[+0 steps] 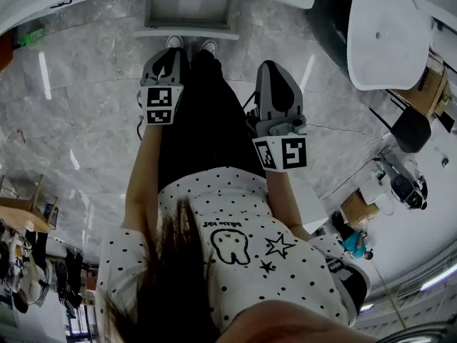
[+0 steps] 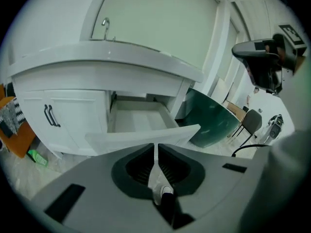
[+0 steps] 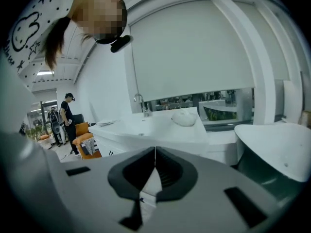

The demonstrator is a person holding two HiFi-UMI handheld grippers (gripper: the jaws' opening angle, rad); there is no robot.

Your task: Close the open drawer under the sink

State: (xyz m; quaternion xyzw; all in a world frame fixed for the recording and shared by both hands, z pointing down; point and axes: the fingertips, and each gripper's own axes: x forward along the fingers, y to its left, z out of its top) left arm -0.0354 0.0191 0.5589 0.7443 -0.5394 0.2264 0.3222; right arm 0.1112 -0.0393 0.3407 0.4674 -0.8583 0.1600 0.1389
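Drawer (image 2: 138, 120) is found pulled out under the sink counter (image 2: 97, 57); the lower edge of its front is hidden by the left gripper (image 2: 155, 148). The jaws of the left gripper and the right gripper (image 3: 155, 152) are seen pressed together, with nothing between them. A grey marble floor (image 1: 86, 106) is noted. Counted: one drawer, one tap (image 2: 105, 25), two door handles (image 2: 51, 115).

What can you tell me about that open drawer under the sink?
The drawer is white and smooth, probably painted wood or laminate. It stands pulled well out of the white cabinet under the sink counter, to the right of the cabinet's dark handles. Its plain front panel shows no handle. The inside looks empty. Nothing appears to touch it.
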